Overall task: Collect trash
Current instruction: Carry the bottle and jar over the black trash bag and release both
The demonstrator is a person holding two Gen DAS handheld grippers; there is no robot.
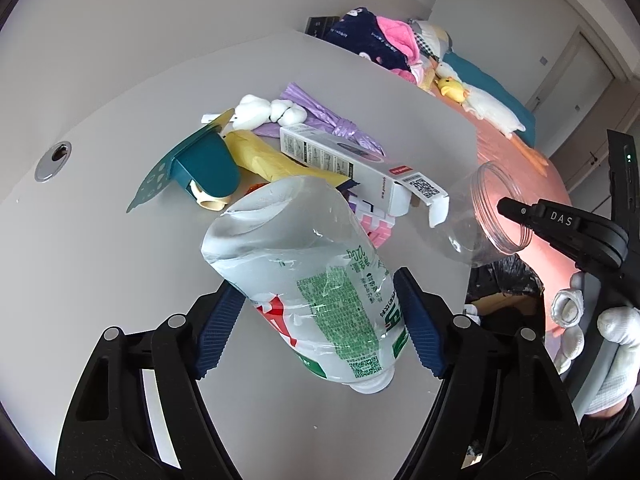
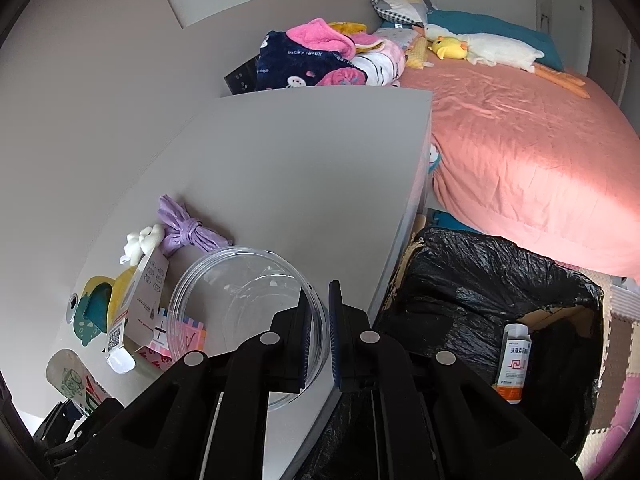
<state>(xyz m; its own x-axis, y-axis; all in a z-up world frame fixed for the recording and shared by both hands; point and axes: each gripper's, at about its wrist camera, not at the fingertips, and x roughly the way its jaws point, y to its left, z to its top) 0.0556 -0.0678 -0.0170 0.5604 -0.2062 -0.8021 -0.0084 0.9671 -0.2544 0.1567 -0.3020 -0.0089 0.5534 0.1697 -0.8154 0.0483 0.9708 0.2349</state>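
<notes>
crushed plastic bottle (image 1: 320,280) clamped in left gripper (image 1: 320,320) jaws, clear jar (image 2: 244,312) rim pinched in right gripper (image 2: 319,336) jaws

Your right gripper (image 2: 319,334) pinches the rim of a clear plastic jar (image 2: 244,308) above the grey table (image 2: 288,168).

One pad sits inside the jar's mouth and the other outside, closed on its wall. Left of your gripper lie a white carton (image 2: 136,312), a purple knotted bag (image 2: 188,228) and a teal and yellow item (image 2: 94,308). To your right, below the table's edge, a bin lined with a black bag (image 2: 460,280) holds a small box (image 2: 514,360). Beyond it a pink bed (image 2: 520,152).
</notes>
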